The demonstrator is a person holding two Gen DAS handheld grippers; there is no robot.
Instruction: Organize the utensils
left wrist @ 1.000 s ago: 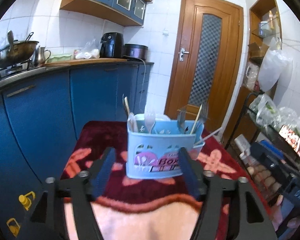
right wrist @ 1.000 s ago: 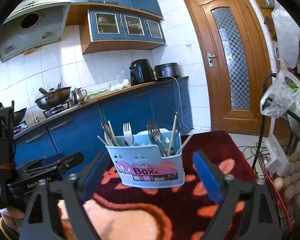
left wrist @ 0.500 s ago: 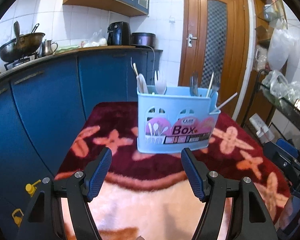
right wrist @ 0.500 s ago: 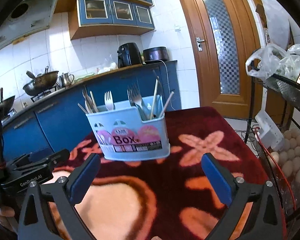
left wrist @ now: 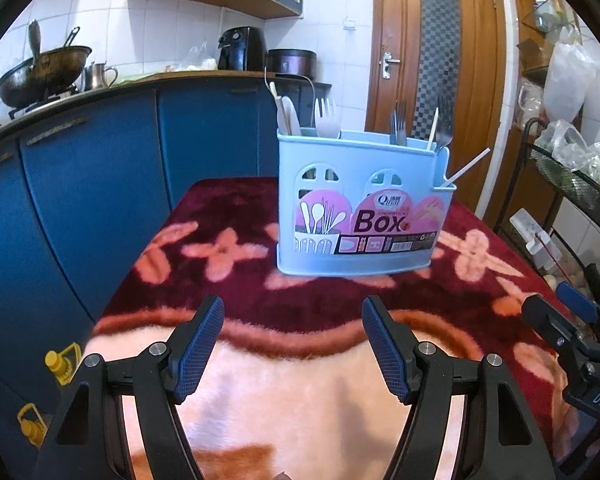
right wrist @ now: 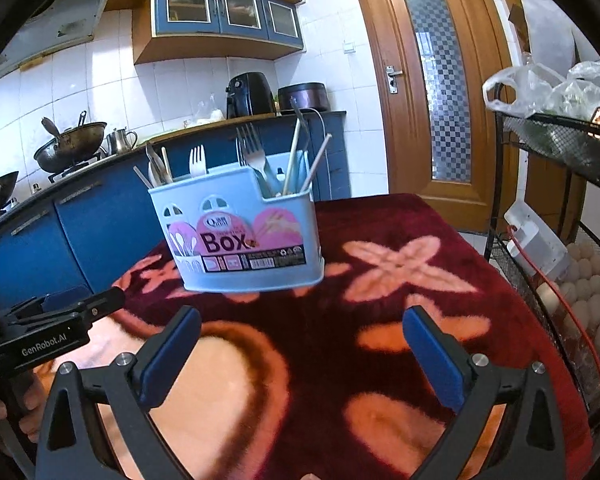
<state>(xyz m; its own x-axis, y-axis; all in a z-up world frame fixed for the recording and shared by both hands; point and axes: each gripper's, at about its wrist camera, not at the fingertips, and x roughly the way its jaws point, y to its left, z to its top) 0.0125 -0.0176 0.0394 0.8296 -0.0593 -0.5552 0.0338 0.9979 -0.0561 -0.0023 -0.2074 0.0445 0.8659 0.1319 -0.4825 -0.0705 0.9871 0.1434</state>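
Ahead of the left gripper (left wrist: 292,344) and the right gripper (right wrist: 302,350), both spread with nothing between them, the pale-blue plastic utensil box (left wrist: 360,208) stands on the red-and-peach fleece blanket (left wrist: 228,280), forks inside.

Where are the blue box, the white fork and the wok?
box (left wrist: 360,216), left wrist view, on its front label.
white fork (left wrist: 327,120), left wrist view, on its head.
wok (right wrist: 70,150), right wrist view, on its side.

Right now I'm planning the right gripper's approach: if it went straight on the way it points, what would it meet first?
Probably the red flowered blanket just in front of the blue utensil box. The right gripper is open and empty, angled downward; depth is unclear.
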